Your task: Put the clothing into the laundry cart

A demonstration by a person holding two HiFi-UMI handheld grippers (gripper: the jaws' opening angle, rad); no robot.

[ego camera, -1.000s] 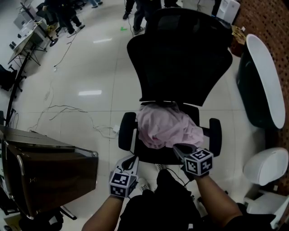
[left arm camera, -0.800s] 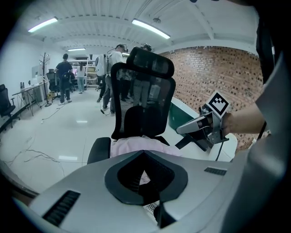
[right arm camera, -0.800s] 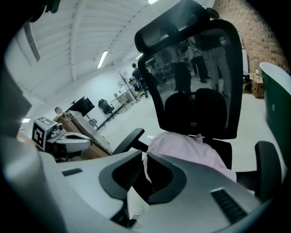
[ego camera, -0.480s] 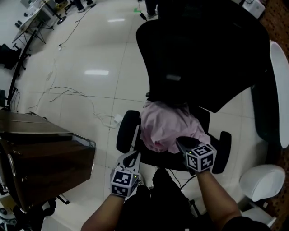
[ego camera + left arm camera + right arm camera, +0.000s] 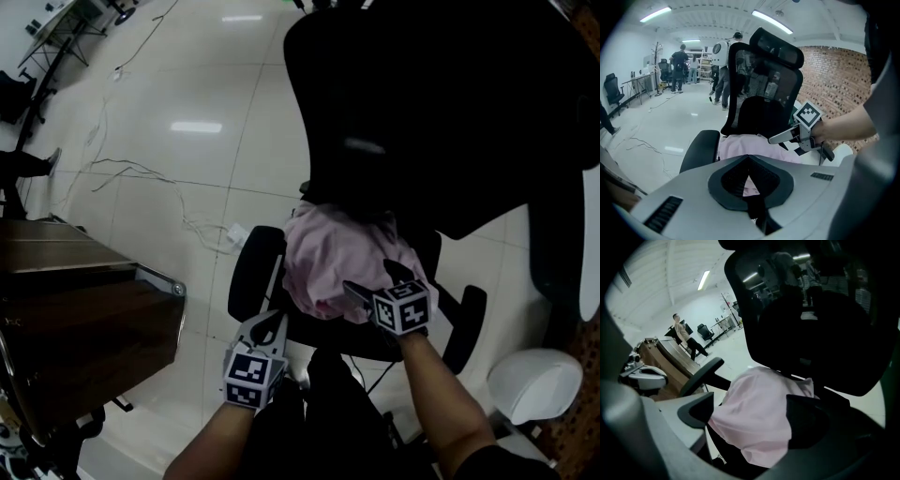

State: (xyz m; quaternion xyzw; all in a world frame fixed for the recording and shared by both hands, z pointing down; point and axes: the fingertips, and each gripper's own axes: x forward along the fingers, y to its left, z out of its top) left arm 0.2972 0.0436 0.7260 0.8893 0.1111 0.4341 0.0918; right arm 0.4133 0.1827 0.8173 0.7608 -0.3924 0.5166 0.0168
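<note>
The right gripper (image 5: 368, 277) has its jaws spread wide, having just been opening. The pink clothing (image 5: 323, 267) lies bunched between them on the seat of a black office chair (image 5: 431, 112), and neither pad presses on it. The left gripper (image 5: 267, 325) sits nearer the person, its jaws closed together on nothing, with the clothing just ahead of its tip. A brown cart (image 5: 84, 319) stands off to its left.

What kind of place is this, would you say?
Probably an open-plan office or lab workspace: a black mesh office chair, desks with people standing nearby, and long strip lights overhead.
</note>
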